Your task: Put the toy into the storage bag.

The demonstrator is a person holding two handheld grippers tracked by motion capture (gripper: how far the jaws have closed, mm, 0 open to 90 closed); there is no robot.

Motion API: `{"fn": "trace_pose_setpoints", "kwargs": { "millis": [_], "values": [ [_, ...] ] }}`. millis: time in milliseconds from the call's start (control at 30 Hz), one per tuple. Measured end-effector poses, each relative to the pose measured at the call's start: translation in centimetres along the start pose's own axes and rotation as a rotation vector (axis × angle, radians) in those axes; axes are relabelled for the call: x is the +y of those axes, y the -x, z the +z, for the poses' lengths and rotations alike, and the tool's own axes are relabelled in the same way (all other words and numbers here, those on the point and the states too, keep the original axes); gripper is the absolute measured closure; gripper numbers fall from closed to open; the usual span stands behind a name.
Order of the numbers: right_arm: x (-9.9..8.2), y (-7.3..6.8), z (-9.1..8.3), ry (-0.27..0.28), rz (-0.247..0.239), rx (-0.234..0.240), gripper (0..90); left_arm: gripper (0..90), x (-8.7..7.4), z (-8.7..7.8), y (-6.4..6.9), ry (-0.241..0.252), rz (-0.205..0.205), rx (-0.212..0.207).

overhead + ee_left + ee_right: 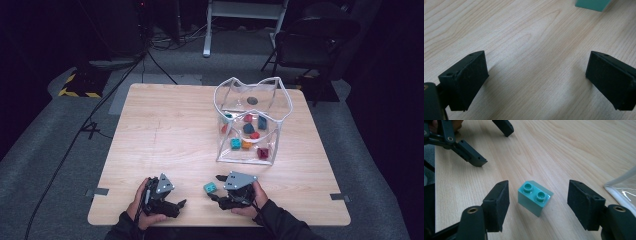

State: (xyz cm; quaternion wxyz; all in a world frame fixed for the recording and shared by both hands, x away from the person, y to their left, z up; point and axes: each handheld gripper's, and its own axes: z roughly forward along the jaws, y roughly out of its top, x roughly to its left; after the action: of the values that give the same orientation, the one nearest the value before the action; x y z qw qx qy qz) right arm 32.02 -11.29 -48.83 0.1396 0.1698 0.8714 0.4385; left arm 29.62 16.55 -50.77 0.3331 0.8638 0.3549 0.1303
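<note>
Right gripper [537,205]: jaws spread, one each side of the teal brick [535,197], pads not touching it. Left gripper [536,80]: jaws spread, nothing between, bare worktop [524,37] below.

Risk: brick sits skewed to your jaw line. Close now & one pad likely hits a corner first, so the brick may spin or skid out. Square up before closing.

Brick: 2-stud, teal, smooth faces, studs up, flat on worktop near front edge. Clear bag [250,120] w/ other coloured blocks stands approx 1 o'clock from the brick, well apart.
</note>
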Motion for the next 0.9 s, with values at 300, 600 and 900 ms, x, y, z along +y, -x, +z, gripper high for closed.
{"fn": "trace_pose_setpoints", "kwargs": {
  "millis": [300,600,900],
  "values": [
    [-0.3,-0.3,1.7,-0.027,0.018,-0.03,34.4,4.4,0.0,0.0,0.0,-0.003,0.005,0.001],
    [-0.4,-0.4,2.5,-0.072,0.037,-0.065,42.0,4.4,0.0,0.0,0.0,-0.002,0.005,0.001],
    [-0.5,-0.4,2.3,-0.072,0.027,-0.052,58.9,4.4,0.0,0.0,0.0,-0.002,0.004,0.002]
  ]
}}
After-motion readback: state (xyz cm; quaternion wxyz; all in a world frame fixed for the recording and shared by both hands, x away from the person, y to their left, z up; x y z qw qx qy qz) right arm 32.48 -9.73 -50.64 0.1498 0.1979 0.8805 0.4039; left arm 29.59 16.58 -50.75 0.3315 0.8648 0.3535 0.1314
